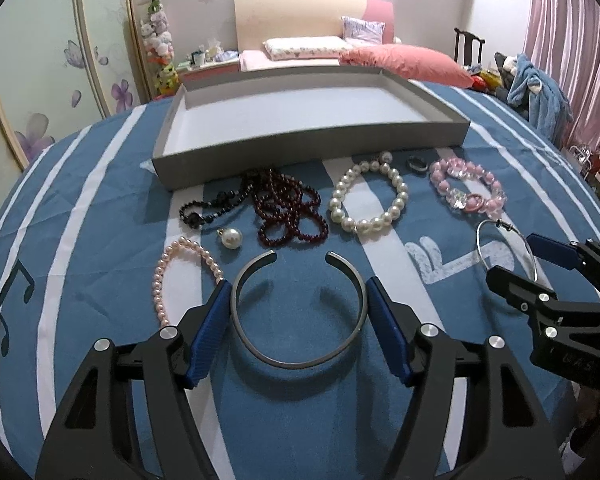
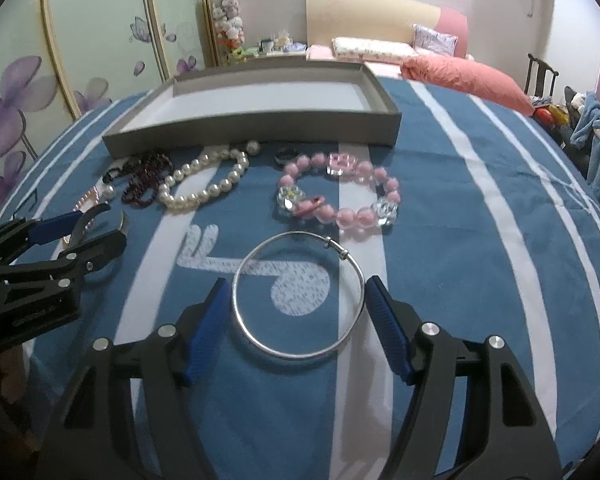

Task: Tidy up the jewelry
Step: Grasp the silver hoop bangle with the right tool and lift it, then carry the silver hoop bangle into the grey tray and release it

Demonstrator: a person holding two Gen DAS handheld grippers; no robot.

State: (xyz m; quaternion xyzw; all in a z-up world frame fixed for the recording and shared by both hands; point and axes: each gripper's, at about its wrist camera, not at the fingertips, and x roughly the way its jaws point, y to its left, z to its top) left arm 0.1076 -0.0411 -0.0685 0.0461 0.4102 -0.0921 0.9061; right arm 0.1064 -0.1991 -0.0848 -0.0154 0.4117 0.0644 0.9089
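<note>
Dark open cuff (image 1: 296,363) low in the centre of the left wrist view, clamped across its width by the left gripper (image 1: 299,285), blue pads pressed to both flanks and the gap in the ring facing away toward the tray. Thin silver bangle (image 2: 300,354) at the same spot in the right wrist view, likewise pinched between the pads of the right gripper (image 2: 296,282). Judging by the shadows thrown under each ring, probably raised a little off the blue striped bedspread (image 1: 100,360) already, though hard to say for certain. From here, best to lift both straight up before travelling, keeping the squeeze light: too firm and the cuff may spring or the thin bangle twist out sideways. Then carry up-frame over the loose pieces lying between: dark red beads (image 1: 288,212) and white pearl bracelet (image 1: 370,196) above the cuff, pink bead bracelet (image 2: 340,188) above the bangle. Clear the near wall of the grey tray (image 1: 312,152) at upper centre with room to spare, lower flat onto its pale floor, well apart from each other, and only then let go.
</note>
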